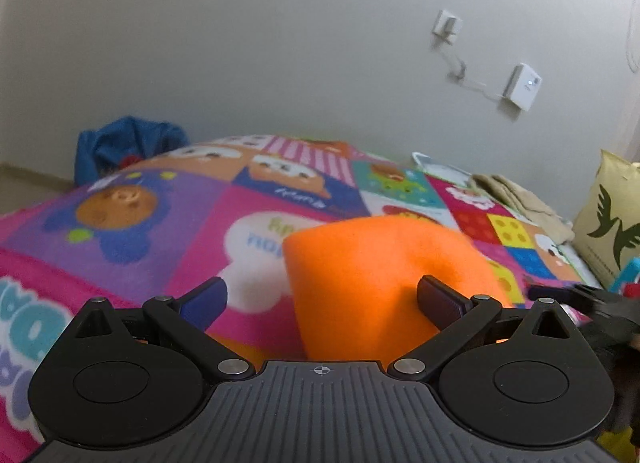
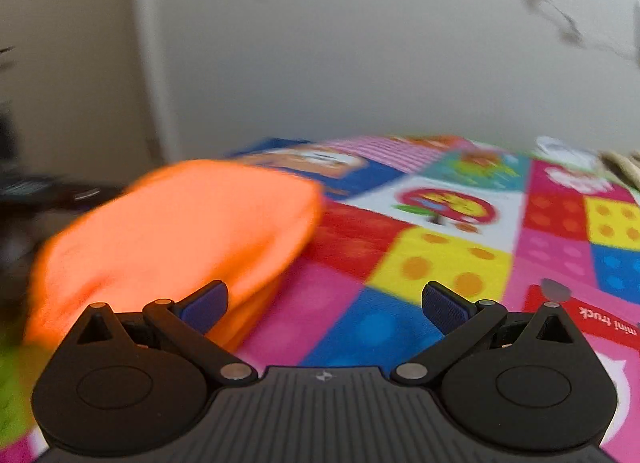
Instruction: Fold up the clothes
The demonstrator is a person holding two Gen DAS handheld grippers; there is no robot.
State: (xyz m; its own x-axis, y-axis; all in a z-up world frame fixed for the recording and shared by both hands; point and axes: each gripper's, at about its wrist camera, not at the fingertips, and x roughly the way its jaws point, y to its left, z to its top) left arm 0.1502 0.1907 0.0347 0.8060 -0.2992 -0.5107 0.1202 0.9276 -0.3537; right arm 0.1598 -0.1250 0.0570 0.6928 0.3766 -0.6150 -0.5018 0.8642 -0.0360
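Note:
An orange garment (image 1: 372, 283) lies folded in a thick bundle on a colourful cartoon play mat (image 1: 160, 215). My left gripper (image 1: 322, 299) is open, its jaws wide apart, and the bundle lies between and just ahead of them, nearer the right finger. In the right wrist view the orange garment (image 2: 176, 235) lies to the left on the play mat (image 2: 440, 259). My right gripper (image 2: 324, 303) is open and empty over the mat, its left finger next to the garment's edge. The right gripper also shows at the right edge of the left wrist view (image 1: 560, 295).
A beige folded cloth (image 1: 520, 199) lies at the mat's far right. A yellowish bag with a green print (image 1: 608, 231) stands at the right. A blue bundle (image 1: 120, 147) sits by the wall at the back left. A white wall (image 1: 280, 43) with a socket and a box (image 1: 522, 87) rises behind.

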